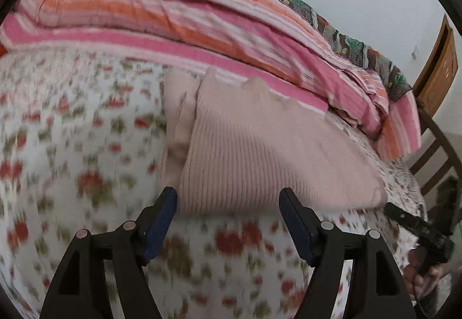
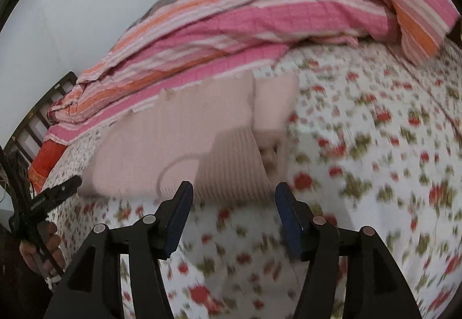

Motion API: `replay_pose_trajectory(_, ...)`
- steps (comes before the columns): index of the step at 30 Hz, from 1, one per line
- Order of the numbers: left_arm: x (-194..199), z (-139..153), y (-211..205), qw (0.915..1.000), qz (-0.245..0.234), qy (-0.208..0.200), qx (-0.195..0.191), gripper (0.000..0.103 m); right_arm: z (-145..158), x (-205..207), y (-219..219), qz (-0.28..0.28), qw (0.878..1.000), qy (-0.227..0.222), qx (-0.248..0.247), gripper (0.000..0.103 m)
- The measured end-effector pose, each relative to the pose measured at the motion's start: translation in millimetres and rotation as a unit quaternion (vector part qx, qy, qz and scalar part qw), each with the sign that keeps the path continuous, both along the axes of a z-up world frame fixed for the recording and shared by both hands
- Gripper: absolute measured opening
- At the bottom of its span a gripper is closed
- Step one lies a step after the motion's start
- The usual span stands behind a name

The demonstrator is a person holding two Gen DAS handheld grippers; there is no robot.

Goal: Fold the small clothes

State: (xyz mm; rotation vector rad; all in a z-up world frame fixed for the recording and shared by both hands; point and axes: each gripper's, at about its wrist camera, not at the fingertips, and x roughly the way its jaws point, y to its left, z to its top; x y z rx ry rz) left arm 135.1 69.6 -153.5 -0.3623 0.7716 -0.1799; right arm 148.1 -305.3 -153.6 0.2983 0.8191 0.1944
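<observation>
A pale pink ribbed knit garment (image 1: 254,145) lies folded on the flowered bedsheet (image 1: 72,145). My left gripper (image 1: 228,196) stands open just in front of its near edge, nothing between the blue pads. In the right wrist view the same garment (image 2: 184,145) lies with a folded flap on top, and my right gripper (image 2: 234,192) is open at its near edge, its jaws holding nothing. Each view shows the other gripper at the side: the right one (image 1: 404,215) held by a hand, the left one (image 2: 57,189) likewise. Both pictures are blurred.
A pink and orange striped quilt (image 1: 202,24) is bunched along the far side of the bed, with a patterned blanket (image 1: 346,38) behind it. A wooden headboard (image 1: 439,64) and bed rails stand at the right. A red cloth (image 2: 43,163) lies at the bed's left end.
</observation>
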Motion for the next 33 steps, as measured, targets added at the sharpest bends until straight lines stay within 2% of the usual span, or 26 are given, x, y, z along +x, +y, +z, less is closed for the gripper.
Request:
replay_pose_trajectory(4, -12.2, -10.6, 8.0, 0.9977, -0.02, 0.004, -0.065, 0.072, -11.1, -10.3, -4.8, -0.004, 1.0, -0.004, 0.021, 0.059)
replay_pose_trajectory(11, 16.9, -20.8, 9.3, 0.9932, 0.008, 0.016, -0.115, 0.072, -12.9, 3.1, 2.7, -0.001, 0.997, -0.002, 0.082, 0.061)
replay_pose_trajectory(13, 24.0, -22.7, 9.2, 0.9927, 0.017, 0.012, -0.119, 0.072, -15.9, 10.2, 3.6, -0.011, 0.995, 0.0, 0.097, 0.061)
replay_pose_trajectory(18, 39.4, -22.0, 8.2, 0.9947, 0.027, 0.012, -0.099, 0.068, -20.7, 29.4, -2.5, -0.035, 0.99, 0.005, 0.136, 0.06)
replay_pose_trajectory(19, 42.1, -21.6, 9.5, 0.9947, 0.03, 0.012, -0.098, 0.064, -21.4, 33.6, -3.8, -0.04, 0.989, 0.007, 0.139, 0.057)
replay_pose_trajectory(20, 45.0, -21.7, 11.0, 0.9948, 0.04, 0.016, -0.092, 0.055, -22.4, 38.3, -4.6, -0.047, 0.989, 0.012, 0.141, 0.054)
replay_pose_trajectory(21, 48.0, -21.8, 13.1, 0.9947, 0.049, 0.023, -0.087, 0.048, -23.3, 42.6, -4.8, -0.056, 0.988, 0.016, 0.14, 0.043)
replay_pose_trajectory(22, 49.5, -22.5, 16.2, 0.9943, 0.056, 0.027, -0.087, 0.033, -24.2, 46.4, -4.4, -0.064, 0.989, 0.019, 0.135, 0.024)
replay_pose_trajectory(23, 49.6, -23.0, 20.1, 0.9938, 0.054, 0.025, -0.093, 0.015, -25.3, 49.1, -4.0, -0.065, 0.989, 0.022, 0.133, 0.018)
replay_pose_trajectory(25, 48.1, -21.8, 23.9, 0.994, 0.041, 0.017, -0.1, 0.013, -25.8, 50.1, -4.2, -0.067, 0.988, 0.023, 0.134, 0.013)
replay_pose_trajectory(27, 41.0, -17.0, 23.5, 0.9958, 0.034, 0.005, -0.085, 0.012, -22.6, 43.7, -4.8, -0.074, 0.989, 0.013, 0.128, 0.012)
replay_pose_trajectory(33, 21.5, -12.4, 25.0, 0.9955, 0.038, 0.002, -0.086, 0.011, -13.2, 26.4, -1.3, -0.079, 0.991, 0.004, 0.112, 0.01)
